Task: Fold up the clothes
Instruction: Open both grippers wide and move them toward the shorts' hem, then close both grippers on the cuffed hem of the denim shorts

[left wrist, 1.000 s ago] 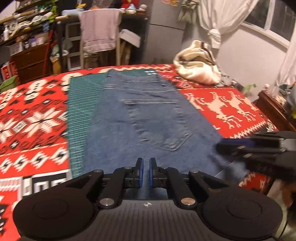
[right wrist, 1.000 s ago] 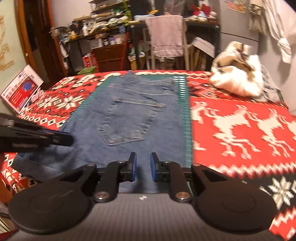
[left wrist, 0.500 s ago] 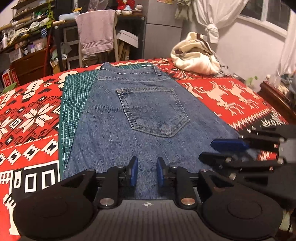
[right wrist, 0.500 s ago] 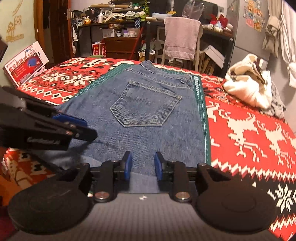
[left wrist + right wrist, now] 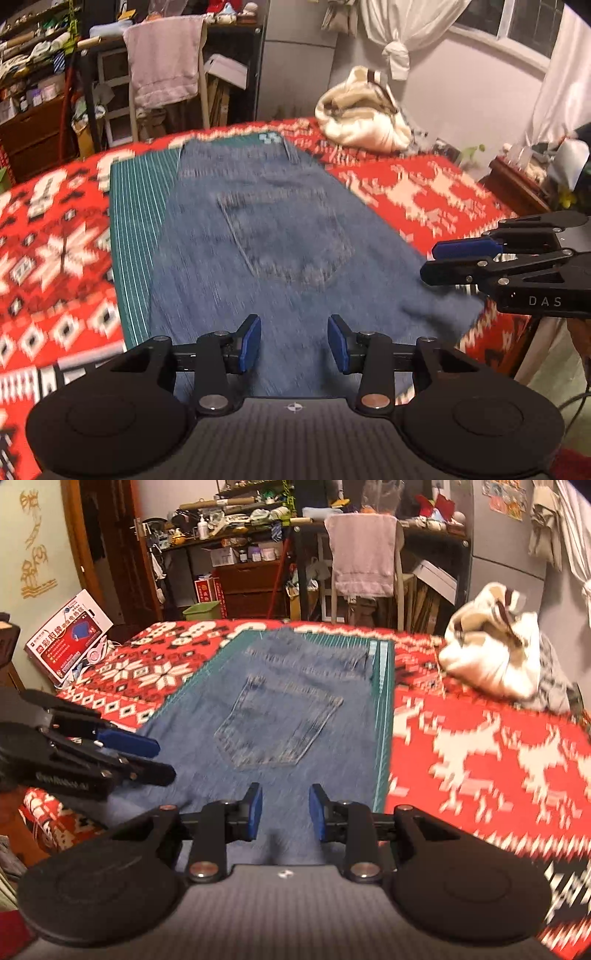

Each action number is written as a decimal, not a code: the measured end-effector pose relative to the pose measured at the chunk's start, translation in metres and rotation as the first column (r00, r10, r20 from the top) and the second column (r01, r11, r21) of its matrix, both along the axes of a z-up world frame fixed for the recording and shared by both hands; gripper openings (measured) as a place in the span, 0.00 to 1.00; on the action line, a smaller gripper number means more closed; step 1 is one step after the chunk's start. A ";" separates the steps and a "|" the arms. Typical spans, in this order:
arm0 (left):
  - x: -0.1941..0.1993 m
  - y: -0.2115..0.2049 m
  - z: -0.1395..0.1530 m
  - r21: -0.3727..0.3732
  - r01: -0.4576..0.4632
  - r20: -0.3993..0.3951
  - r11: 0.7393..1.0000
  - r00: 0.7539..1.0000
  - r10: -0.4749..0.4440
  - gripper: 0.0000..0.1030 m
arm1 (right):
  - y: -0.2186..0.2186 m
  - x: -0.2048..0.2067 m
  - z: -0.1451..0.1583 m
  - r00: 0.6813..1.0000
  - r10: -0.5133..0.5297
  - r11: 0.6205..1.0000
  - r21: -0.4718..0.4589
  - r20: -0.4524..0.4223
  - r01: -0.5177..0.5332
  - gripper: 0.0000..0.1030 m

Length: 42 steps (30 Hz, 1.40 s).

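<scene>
Red patterned fabric with white snowflakes and reindeer [image 5: 424, 195] is covering the work surface, and a green cutting mat [image 5: 136, 229] is lying on top of it, with a cluttered room of shelves behind and a chair draped with a pale pink towel [image 5: 364, 555] standing beyond the far edge. Blue jeans [image 5: 280, 243] are lying flat on the mat, back pocket [image 5: 275, 727] facing up, waistband pointing toward the far side and the lower part running toward the cameras, where it is spilling past the mat onto the red cloth on the right-hand side in the left wrist view. Both views are blurring with motion, so fine detail of the denim is hard to read. The left gripper [image 5: 294, 343] is hovering over the near part of the jeans with its blue pads [image 5: 250, 343] standing spread apart and nothing between them. The right gripper [image 5: 285, 814] is likewise hanging above the near edge of the denim, its blue pads [image 5: 255, 814] held apart and gripping nothing. Each gripper is showing up side-on in the other's view, off to the side of the jeans near the cloth's edge. A cream bundle of clothing [image 5: 364, 112] is sitting at the far right corner of the surface, well apart from the jeans. A red and white box [image 5: 68, 635] is leaning at the left side of the room.
</scene>
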<state>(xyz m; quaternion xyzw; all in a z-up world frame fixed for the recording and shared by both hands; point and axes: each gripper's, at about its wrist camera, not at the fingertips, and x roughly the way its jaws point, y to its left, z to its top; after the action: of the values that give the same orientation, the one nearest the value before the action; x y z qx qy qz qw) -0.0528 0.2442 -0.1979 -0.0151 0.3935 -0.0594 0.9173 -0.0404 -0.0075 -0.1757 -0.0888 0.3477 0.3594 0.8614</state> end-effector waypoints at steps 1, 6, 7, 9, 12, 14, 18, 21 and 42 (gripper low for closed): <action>0.008 0.004 0.003 0.002 -0.002 0.005 1.000 1.000 0.002 0.38 | 0.001 0.007 0.005 1.000 0.003 1.000 0.001 -0.002 -0.003 0.31; 0.046 0.026 0.019 0.009 -0.011 0.031 1.000 0.999 0.011 0.40 | 0.007 0.062 0.023 1.000 0.008 1.000 -0.006 -0.003 -0.008 0.31; 0.053 0.031 0.022 0.011 -0.013 0.036 1.000 0.999 0.012 0.40 | 0.008 0.073 0.026 1.000 0.006 1.000 -0.009 -0.002 -0.006 0.31; 0.068 0.039 0.028 0.014 -0.016 0.047 1.000 0.999 0.016 0.43 | 0.015 0.100 0.028 1.000 0.007 1.000 -0.020 0.003 -0.007 0.31; 0.098 0.056 0.032 0.006 -0.032 0.048 0.999 0.998 0.031 0.46 | 0.028 0.142 0.023 1.000 0.014 0.999 -0.042 0.003 -0.014 0.36; 0.122 0.068 0.026 -0.011 -0.049 0.032 0.999 0.998 0.049 0.46 | 0.039 0.170 0.015 0.999 0.037 0.999 -0.034 -0.028 -0.038 0.38; 0.162 0.089 0.013 -0.055 -0.076 -0.006 0.996 0.997 0.075 0.51 | 0.058 0.226 -0.003 0.995 0.042 0.999 -0.023 -0.086 -0.045 0.41; 0.186 0.104 0.001 -0.118 -0.107 -0.052 0.987 0.994 0.101 0.52 | 0.065 0.261 -0.018 0.986 0.041 0.999 0.039 -0.159 -0.035 0.43; 0.191 0.110 0.024 -0.349 -0.063 -0.023 0.935 0.998 0.058 0.13 | 0.071 0.261 0.001 0.984 0.109 0.989 0.115 -0.138 -0.093 0.17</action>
<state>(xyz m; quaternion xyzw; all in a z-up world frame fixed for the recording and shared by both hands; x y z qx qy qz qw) 0.1381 0.3540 -0.1739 -0.1902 0.3818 -0.1000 0.8989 0.2205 0.0637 -0.1752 -0.0335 0.3840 0.4264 0.8183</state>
